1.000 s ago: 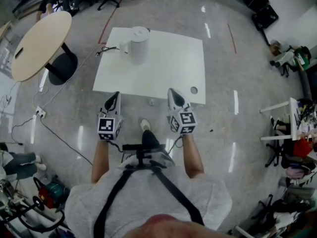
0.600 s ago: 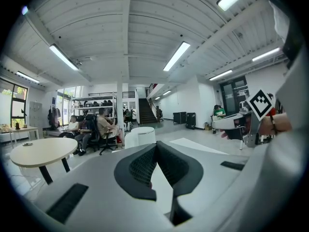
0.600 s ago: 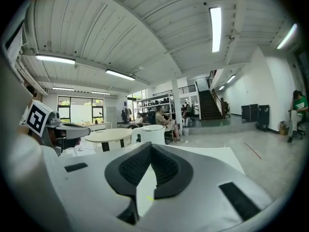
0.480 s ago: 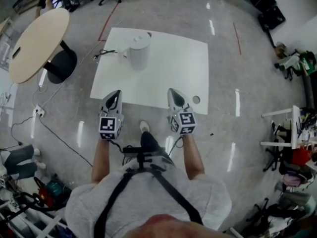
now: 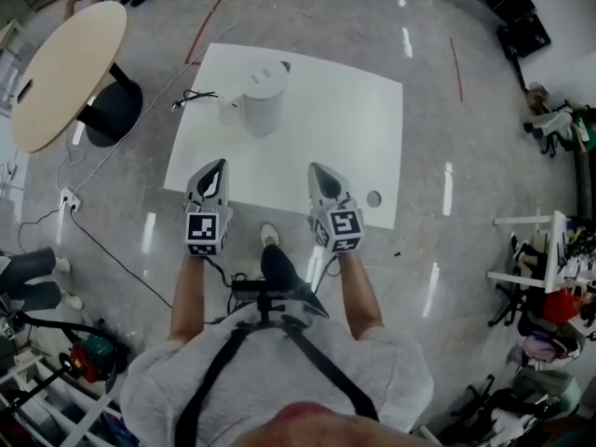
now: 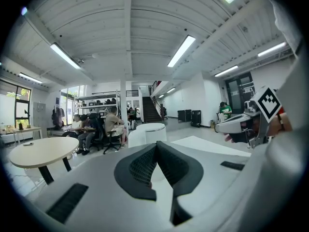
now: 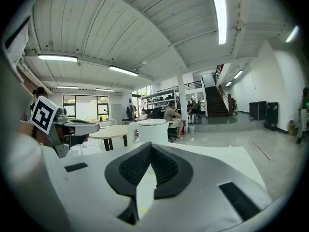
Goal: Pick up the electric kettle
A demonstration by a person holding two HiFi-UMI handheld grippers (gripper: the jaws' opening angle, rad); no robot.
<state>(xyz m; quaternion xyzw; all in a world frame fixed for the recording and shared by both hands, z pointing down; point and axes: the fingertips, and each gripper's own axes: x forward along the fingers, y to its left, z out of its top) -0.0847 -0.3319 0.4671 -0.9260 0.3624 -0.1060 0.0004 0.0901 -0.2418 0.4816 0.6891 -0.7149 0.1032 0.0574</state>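
- The left tongs are fully closed, pads pressed together with nothing between them. A hand holds them close to level over the near edge of the white table.
- The right tongs are closed and empty as well. They sit beside the left pair, apart from it, with their tips also just past the table's near edge.
- Each pair carries its marker cube at the rear, close to the person's wrists.
- Below and between the two pairs, a shoe stands on the grey floor just short of the table.
- To the right of the right tongs, a small round hole sits in the table near its front corner.
- The electric kettle is white, upright and lidded. It stands on the far part of the table, ahead of the left tongs and ahead and to the left of the right tongs. It is well apart from both pairs, and neither touches it.
- Just left of the kettle, a black cable lies at the table's left edge.
- Further left of the left tongs and beyond the white table, a round beige table stands on a dark base.
- Far beyond the kettle, the left gripper view shows seated people and a staircase.
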